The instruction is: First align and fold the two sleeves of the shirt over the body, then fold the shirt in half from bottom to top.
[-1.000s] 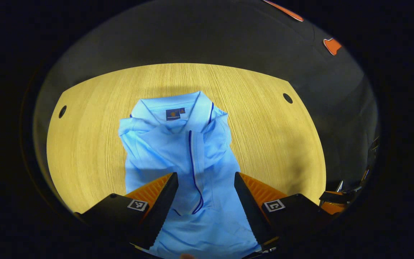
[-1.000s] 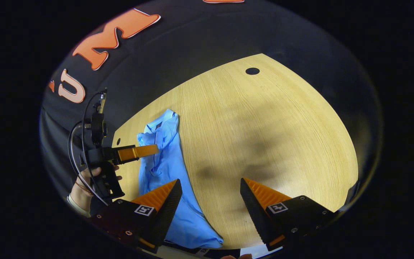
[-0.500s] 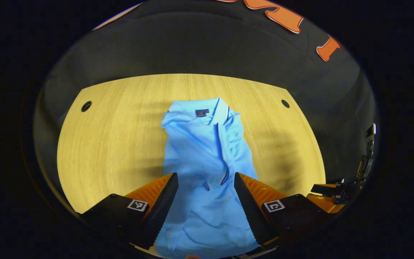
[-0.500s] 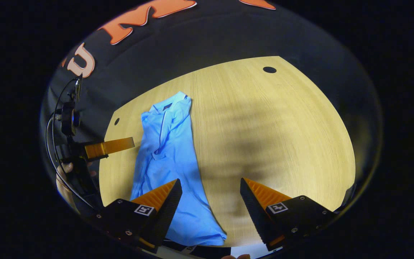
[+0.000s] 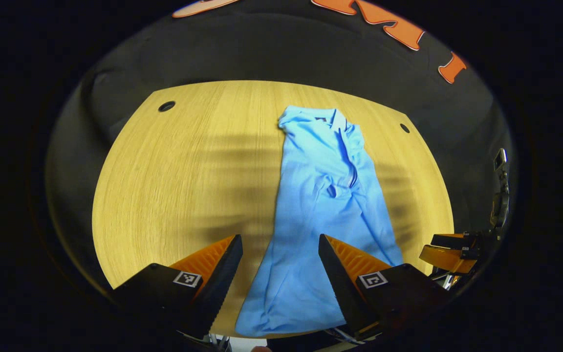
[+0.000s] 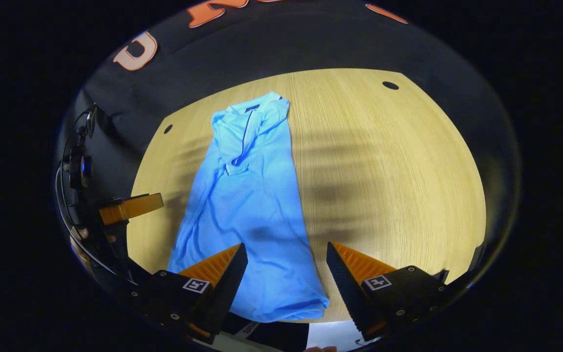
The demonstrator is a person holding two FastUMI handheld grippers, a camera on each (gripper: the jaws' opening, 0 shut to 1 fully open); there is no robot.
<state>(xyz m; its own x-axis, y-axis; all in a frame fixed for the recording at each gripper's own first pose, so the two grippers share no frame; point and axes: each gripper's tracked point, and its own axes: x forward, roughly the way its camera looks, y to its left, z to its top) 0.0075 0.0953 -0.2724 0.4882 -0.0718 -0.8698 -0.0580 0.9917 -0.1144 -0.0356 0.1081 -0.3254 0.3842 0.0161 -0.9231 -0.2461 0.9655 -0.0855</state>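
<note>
Left gripper (image 5: pixel 280 254) and right gripper (image 6: pixel 287 261) gape wide, seemingly empty.

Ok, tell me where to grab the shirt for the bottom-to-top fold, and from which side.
Take the shirt by its two hem corners, probably, coming in low from the near table edge. It lies as a long, narrow strip, collar far, hem nearest both open grippers: left gripper, right gripper.

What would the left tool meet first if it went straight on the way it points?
Probably the blue shirt: its lower part lies between the open left tool fingers. Depth is unclear.
</note>
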